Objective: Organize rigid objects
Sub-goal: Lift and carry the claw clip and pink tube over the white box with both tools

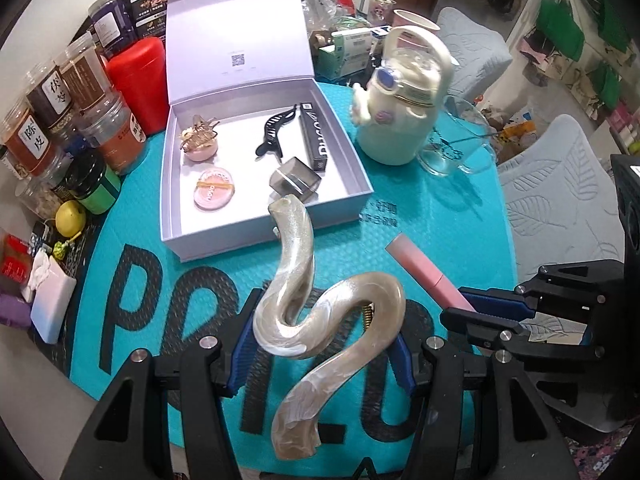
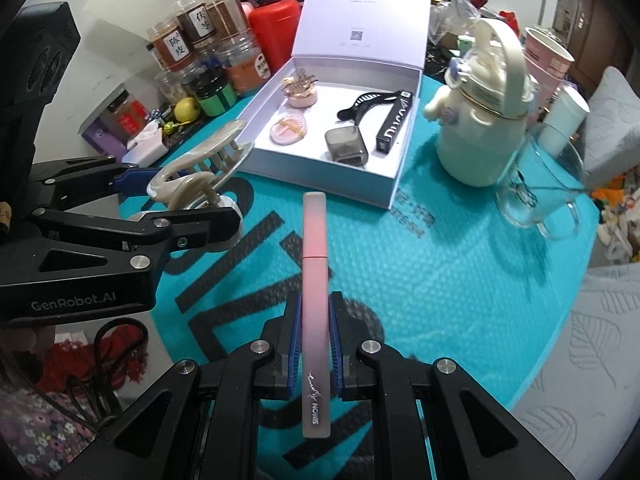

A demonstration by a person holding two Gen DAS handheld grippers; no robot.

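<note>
Ahead of both claws and a little beyond their fingertips, the open lavender box [image 1: 362, 196] is sitting on the teal mat [image 1: 420, 240] that is covering the counter, its lid standing up at the far side. The left claw [image 1: 320, 344] is gripping a pearly, wavy hair clip [image 1: 304, 320], its pads pressing on the clip's middle curve while the clip's long axis is running forward toward the near wall of the box. The right claw [image 2: 314, 344] is squeezing narrowly on a pink tube [image 2: 314, 280], whose long axis is pointing straight along the fingers at the near wall of the box. Judging from both views, the left claw is sitting nearer the box, with the clip's far tip almost overlapping the near wall; the tube's tip is stopping short of it. The coming move seems to be carrying each item forward and over that wall, and the bare floor near the front of the box is looking like the free spot.

Inside the box, five things are lying: one gold claw clip on a pink pot [image 1: 200, 142], one round pink puff [image 1: 214, 192], one black hair clip [image 1: 276, 130], one black slim carton [image 1: 316, 136] and one smoky square case [image 1: 295, 184]. Beyond the right claw, one cream kettle-shaped bottle [image 2: 476, 136] and one glass mug [image 2: 536, 196] are standing.
</note>
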